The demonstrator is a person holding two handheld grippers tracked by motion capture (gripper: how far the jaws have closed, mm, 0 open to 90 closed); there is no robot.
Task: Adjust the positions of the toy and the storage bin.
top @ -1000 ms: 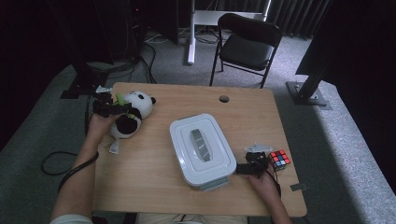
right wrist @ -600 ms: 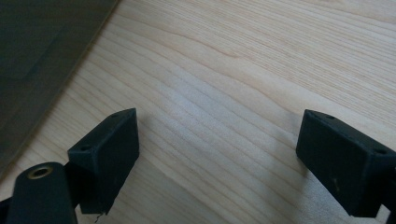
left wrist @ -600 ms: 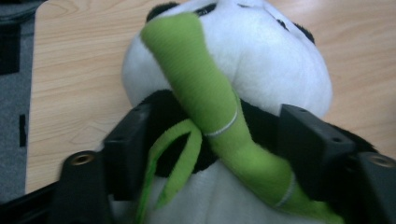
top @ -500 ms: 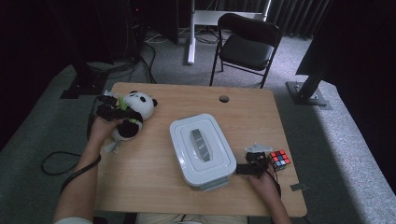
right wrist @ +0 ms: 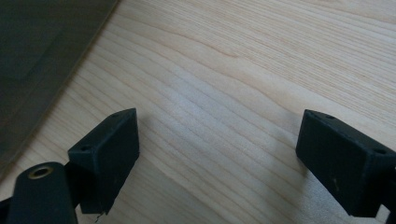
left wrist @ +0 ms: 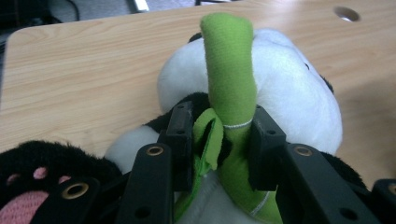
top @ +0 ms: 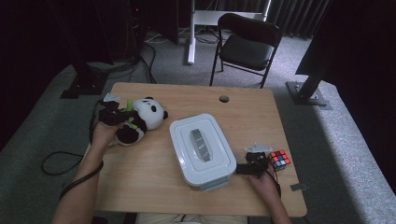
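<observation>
The left gripper (left wrist: pixel 219 140) has just been closing its jaws and now pinches the green felt stalk (left wrist: pixel 232 93) of a fluffy black-and-white panda toy (top: pixel 140 120). The right gripper (right wrist: pixel 219 158) holds its jaws spread over the smooth wooden counter (right wrist: pixel 243 70).

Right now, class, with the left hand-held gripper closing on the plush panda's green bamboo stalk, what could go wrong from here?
1. The left hand-held gripper has just been closing on the thin green bamboo stalk and leaf, not the body; a lift may let the plush panda swing or slip.
2. The panda lies close to the white lidded container; carrying it across could knock the lid.
3. The right hand-held gripper rests open beside the Rubik's cube and might nudge it.
</observation>
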